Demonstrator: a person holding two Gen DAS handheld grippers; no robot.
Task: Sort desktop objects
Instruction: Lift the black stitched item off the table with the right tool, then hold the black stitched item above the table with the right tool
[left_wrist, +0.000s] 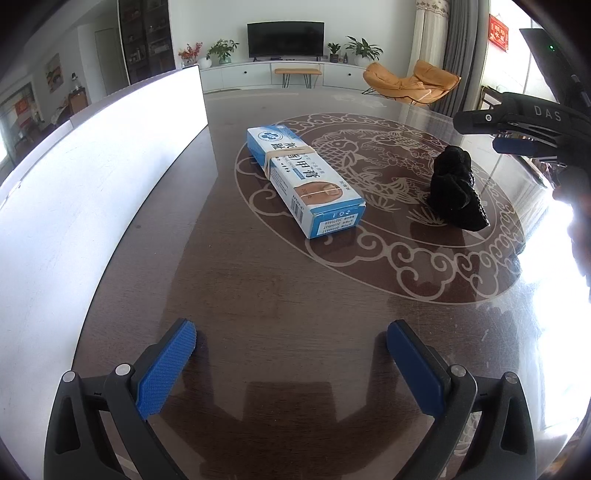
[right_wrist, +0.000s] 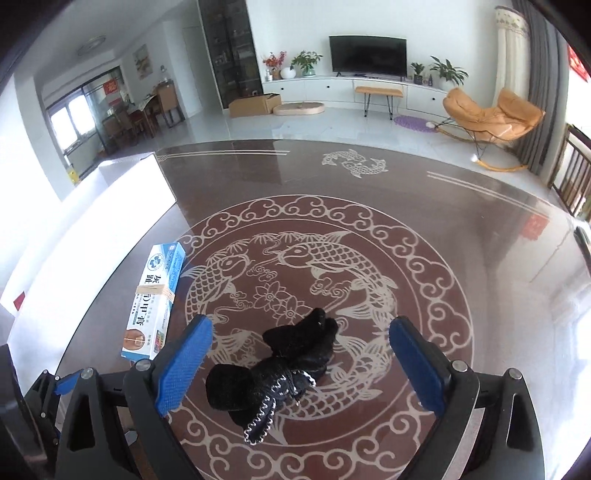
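Lying on the table's (right_wrist: 424, 184) fish pattern, the black cloth (right_wrist: 284, 365) sits between the right gripper's (right_wrist: 301, 350) spread blue pads (right_wrist: 184, 365), touching neither. Just left lies the blue box (right_wrist: 157, 299), beside a white board (left_wrist: 92, 192). The left gripper (left_wrist: 291, 354) hangs released over bare tabletop.

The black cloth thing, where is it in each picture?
Left wrist view: the black cloth lies at the right, on the table's fish pattern, right of the blue box.
Right wrist view: the black cloth is low in the middle, between the open right gripper fingers, untouched.
Shared landmark: the blue box.
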